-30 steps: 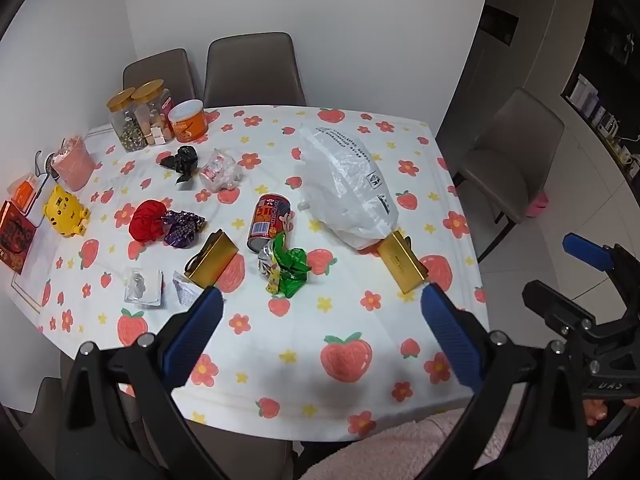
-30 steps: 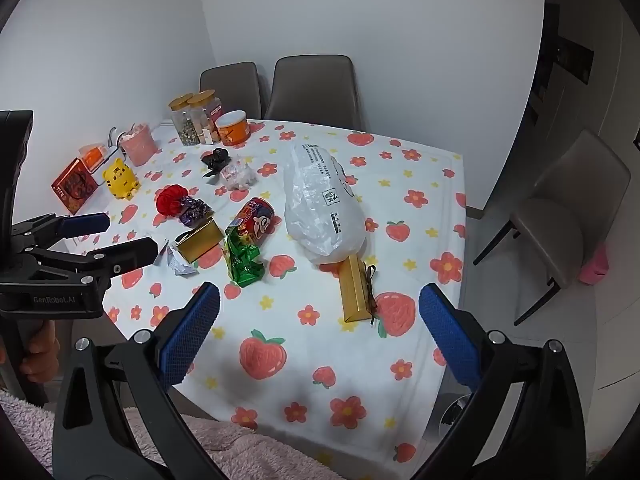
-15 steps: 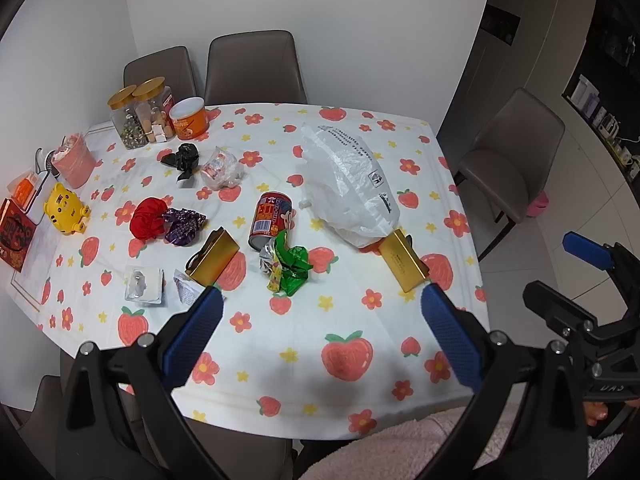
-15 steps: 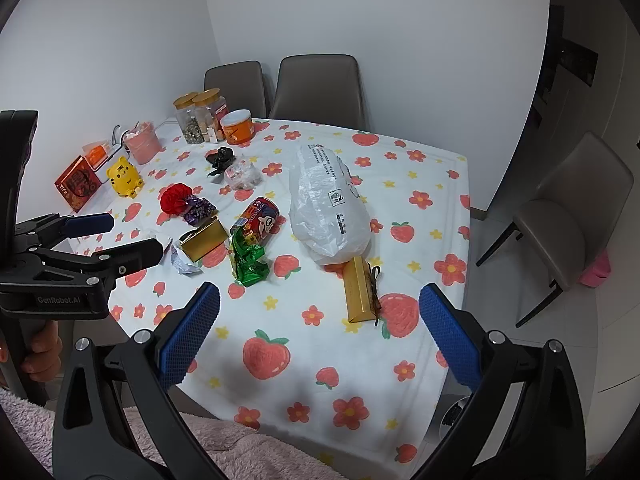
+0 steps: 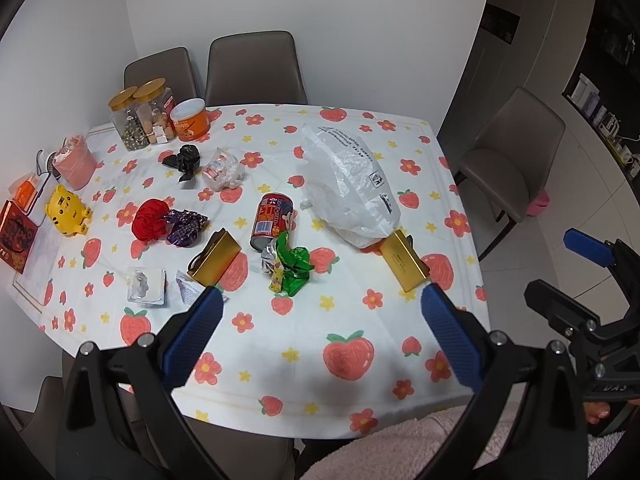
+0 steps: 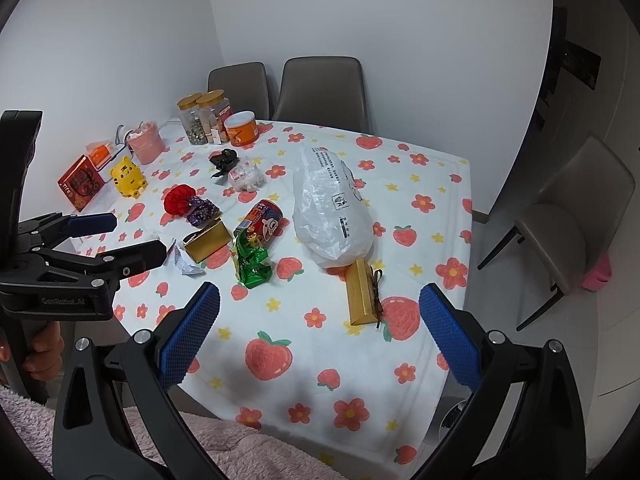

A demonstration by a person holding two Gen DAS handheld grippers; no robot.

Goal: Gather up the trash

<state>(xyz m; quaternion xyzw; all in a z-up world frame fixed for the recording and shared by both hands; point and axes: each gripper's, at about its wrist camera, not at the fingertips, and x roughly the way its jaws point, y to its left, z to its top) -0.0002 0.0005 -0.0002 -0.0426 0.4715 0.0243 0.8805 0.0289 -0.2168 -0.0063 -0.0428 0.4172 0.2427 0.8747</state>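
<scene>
A white plastic bag (image 5: 352,192) lies on the strawberry-print table (image 5: 320,340); it also shows in the right wrist view (image 6: 332,216). Around it lie a red can (image 5: 272,220), a green wrapper (image 5: 292,268), two gold boxes (image 5: 214,258) (image 5: 404,260), red (image 5: 151,220), purple (image 5: 185,226) and black (image 5: 186,160) wrappers, a clear wrapper (image 5: 222,170) and small white scraps (image 5: 145,286). My left gripper (image 5: 318,336) is open and empty above the near table edge. My right gripper (image 6: 320,336) is open and empty, held to the right of the left one.
Jars (image 5: 140,116), an orange tub (image 5: 190,120), a pink cup (image 5: 76,160), a yellow tiger toy (image 5: 66,210) and a red box (image 5: 16,236) stand along the table's left and back. Grey chairs (image 5: 256,68) stand behind and at the right (image 5: 516,152).
Both grippers have drifted slightly, so the table sits a little differently in view. Nothing on the table has moved; both stay open.
</scene>
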